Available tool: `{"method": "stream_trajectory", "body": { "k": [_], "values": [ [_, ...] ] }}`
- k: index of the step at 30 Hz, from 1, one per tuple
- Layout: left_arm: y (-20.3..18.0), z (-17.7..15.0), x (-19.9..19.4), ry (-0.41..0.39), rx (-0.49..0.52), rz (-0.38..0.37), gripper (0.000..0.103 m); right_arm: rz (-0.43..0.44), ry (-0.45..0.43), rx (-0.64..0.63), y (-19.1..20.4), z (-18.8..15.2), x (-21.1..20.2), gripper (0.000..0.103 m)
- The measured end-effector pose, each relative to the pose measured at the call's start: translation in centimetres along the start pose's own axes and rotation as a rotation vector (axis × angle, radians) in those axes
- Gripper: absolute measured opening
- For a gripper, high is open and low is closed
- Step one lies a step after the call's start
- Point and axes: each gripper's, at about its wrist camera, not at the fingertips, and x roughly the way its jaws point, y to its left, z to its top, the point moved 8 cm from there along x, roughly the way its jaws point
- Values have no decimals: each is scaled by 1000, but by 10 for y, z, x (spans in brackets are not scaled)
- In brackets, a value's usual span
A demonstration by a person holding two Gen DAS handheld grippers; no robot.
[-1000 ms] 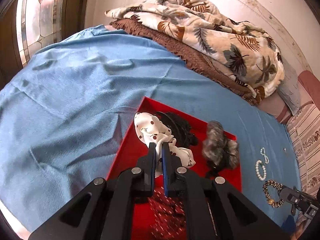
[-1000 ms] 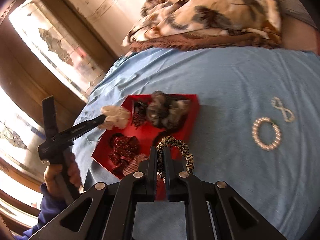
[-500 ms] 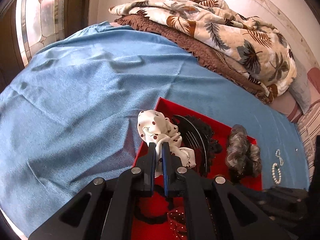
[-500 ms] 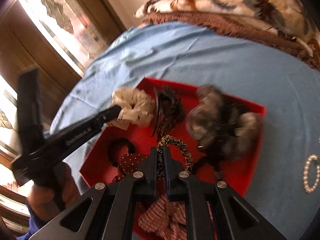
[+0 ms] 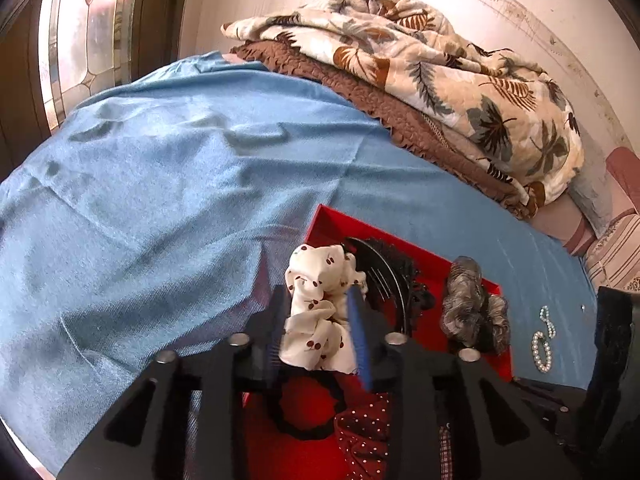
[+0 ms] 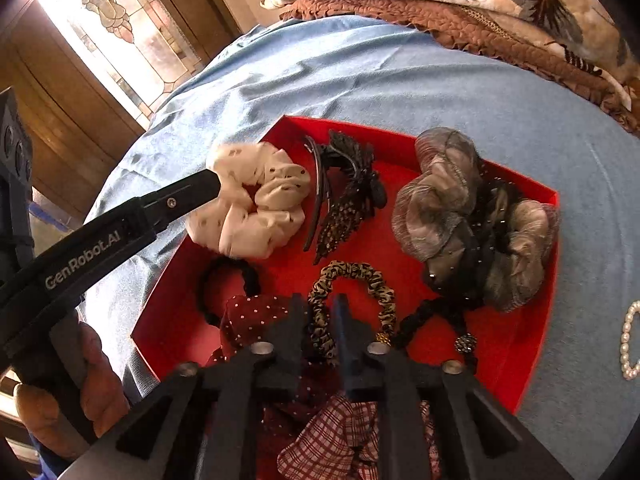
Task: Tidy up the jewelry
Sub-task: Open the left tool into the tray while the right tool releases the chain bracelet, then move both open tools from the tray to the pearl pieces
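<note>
Right wrist view shows both grippers spread over the red tray [image 6: 532, 360], white scrunchie [image 6: 256, 208] and leopard scrunchie [image 6: 352, 276] between their jaws, pearl bracelet [image 6: 629, 340] left outside.

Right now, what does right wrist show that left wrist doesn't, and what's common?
Right wrist only: the leopard scrunchie between the right tongs, which look slightly parted around it; the person's hand holding the left tool.

Left wrist only: the left tongs open around the white spotted scrunchie; the infinity-shaped pearl piece.

Both: red tray, grey scrunchie, black hair clip, pearl bracelet, blue sheet.
</note>
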Motion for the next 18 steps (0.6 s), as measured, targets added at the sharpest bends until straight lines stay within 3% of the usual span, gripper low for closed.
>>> {"method": "stream_trajectory", "body": {
  "k": [2, 10, 13, 18],
  "values": [
    [0, 1, -3, -18, -2, 0, 40, -4, -15, -1, 1, 0, -6, 43],
    [0, -1, -13, -67, 19, 47, 45, -19, -77, 2, -18, -14, -54, 46],
    [-2, -5, -15, -77, 27, 60, 47, -45, -108, 24, -41, -30, -80, 54],
    [-11, -10, -20, -97, 37, 75, 48, -149, -134, 76, -103, -67, -122, 56]
  ]
}}
